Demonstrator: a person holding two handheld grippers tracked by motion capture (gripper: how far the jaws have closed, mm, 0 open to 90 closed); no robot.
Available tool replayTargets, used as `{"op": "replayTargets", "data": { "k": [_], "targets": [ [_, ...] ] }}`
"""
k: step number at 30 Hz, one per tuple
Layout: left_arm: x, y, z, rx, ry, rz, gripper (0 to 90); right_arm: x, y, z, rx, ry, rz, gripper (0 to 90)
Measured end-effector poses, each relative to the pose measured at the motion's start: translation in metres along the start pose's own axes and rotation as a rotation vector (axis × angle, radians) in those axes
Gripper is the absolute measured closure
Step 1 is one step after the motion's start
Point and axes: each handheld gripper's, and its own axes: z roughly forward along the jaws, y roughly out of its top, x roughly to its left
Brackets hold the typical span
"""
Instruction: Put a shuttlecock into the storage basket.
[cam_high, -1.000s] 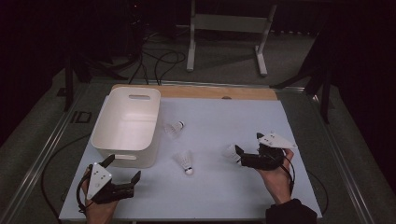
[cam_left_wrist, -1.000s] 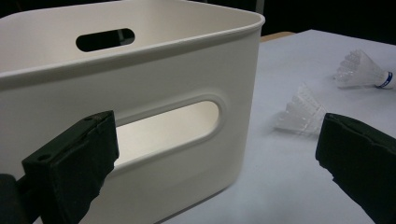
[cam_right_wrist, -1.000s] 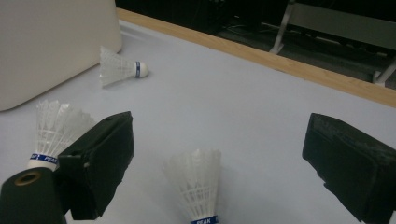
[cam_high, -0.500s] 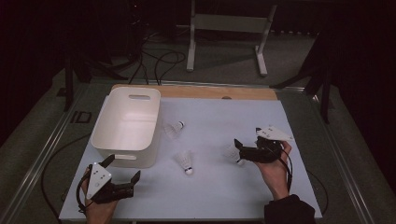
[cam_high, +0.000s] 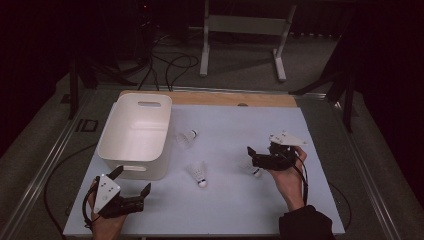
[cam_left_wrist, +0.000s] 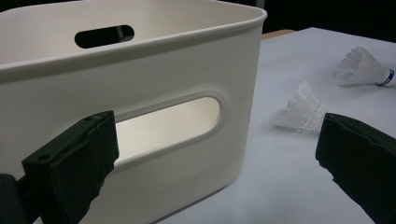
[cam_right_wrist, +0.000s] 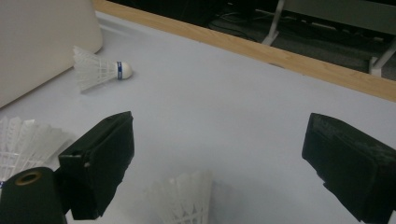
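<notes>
A dark room with cables on the floor is seen behind the white table (cam_high: 225, 200). A white bin (cam_high: 135, 135) is set at its left. The right tool (cam_high: 255, 159) is held spread wide over a white feathered shuttlecock (cam_high: 251, 168), lying between its jaws. The left tool (cam_high: 131, 182) is spread too.

Right claw (cam_right_wrist: 217, 163) jaws spread, shuttlecock (cam_right_wrist: 182, 198) between them; second shuttlecock (cam_right_wrist: 98, 69) near white bin (cam_right_wrist: 42, 42)

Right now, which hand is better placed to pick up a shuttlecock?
Right: its open tool straddles the white feathered shuttlecock, while the left tool faces the white plastic bin.
</notes>
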Motion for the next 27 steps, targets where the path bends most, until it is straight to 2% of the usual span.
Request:
{"op": "replayTargets", "data": {
  "k": [15,19,21,27],
  "targets": [
    [-0.001,0.0,0.001,0.001,0.0,0.008,0.0,0.0,0.009,0.014,0.042,-0.004,0.001,9.5],
    [-0.001,0.0,0.001,0.001,0.002,0.007,0.0,-0.004,0.009,0.016,0.039,0.002,0.033,9.5],
    [-0.001,0.0,0.001,-0.001,0.001,0.006,0.0,-0.007,0.009,0.018,0.032,0.017,0.066,9.6],
    [-0.002,0.0,0.001,-0.001,0.0,0.008,0.0,-0.011,0.007,0.025,0.051,0.023,0.091,11.5]
  ]
}}
